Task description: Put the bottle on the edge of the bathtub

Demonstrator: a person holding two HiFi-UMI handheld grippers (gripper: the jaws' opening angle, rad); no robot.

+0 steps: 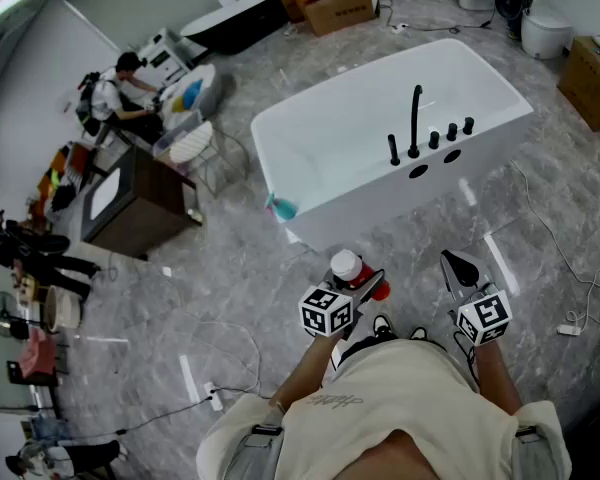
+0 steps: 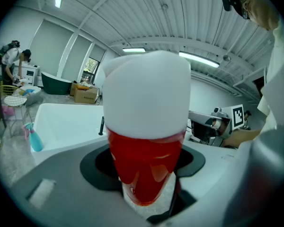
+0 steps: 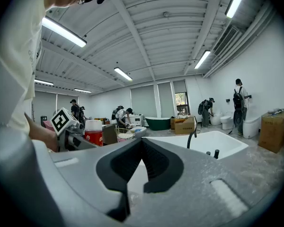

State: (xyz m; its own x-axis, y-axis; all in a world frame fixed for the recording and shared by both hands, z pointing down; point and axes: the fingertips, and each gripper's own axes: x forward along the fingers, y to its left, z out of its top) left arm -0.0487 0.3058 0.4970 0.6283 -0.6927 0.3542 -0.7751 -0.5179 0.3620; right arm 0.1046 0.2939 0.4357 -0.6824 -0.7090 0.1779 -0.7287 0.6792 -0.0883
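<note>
"Grey marbled floor (image 1: 230, 298) lay all round, and the white bathtub (image 1: 485, 133) stood well ahead of the person. What worried you?"

"Its edge looked narrow and glossy, apart from the deck by the black faucet (image 1: 415, 118). Set down tilted or half over the lip, the bottle (image 2: 146, 126) would likely tip into the tub or drop to the floor. A cable (image 1: 550, 238) also trailed over the floor to the right of the way in."

"And the arms?"

"Both were tucked low and close to the body, forearms pointing toward the tub. The left hand-held gripper (image 1: 365, 286) was clamped on the bottle's red body, white cap standing clear, so a quick swing might loosen it. The right hand-held gripper (image 1: 462, 266) had its jaws together on nothing, level beside the left."
</note>
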